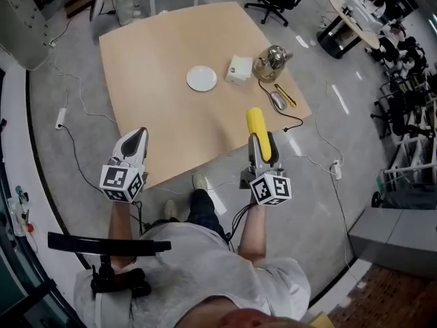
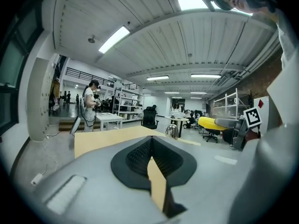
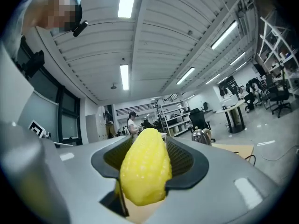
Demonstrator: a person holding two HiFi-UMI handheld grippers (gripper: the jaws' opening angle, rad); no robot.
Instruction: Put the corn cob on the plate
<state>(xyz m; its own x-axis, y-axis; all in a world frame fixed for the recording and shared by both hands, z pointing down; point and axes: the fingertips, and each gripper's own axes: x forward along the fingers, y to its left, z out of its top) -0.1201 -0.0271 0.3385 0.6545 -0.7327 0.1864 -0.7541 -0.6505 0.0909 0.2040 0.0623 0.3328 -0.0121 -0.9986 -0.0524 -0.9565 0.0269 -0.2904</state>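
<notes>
The right gripper (image 1: 261, 145) pinches the corn (image 1: 255, 123) at the table's (image 1: 157, 121) near edge, well short of the plate (image 1: 201, 78), while the left gripper (image 1: 140, 135) is pressed together and empty; the carry seems under way, and next the corn needs bringing over the plate and lowering.

corn cob (image 1: 255, 123): rear end hidden between right gripper (image 1: 259, 139) jaws
grey object (image 1: 278, 100) near kettle (image 1: 270, 63): too small to identify
</notes>
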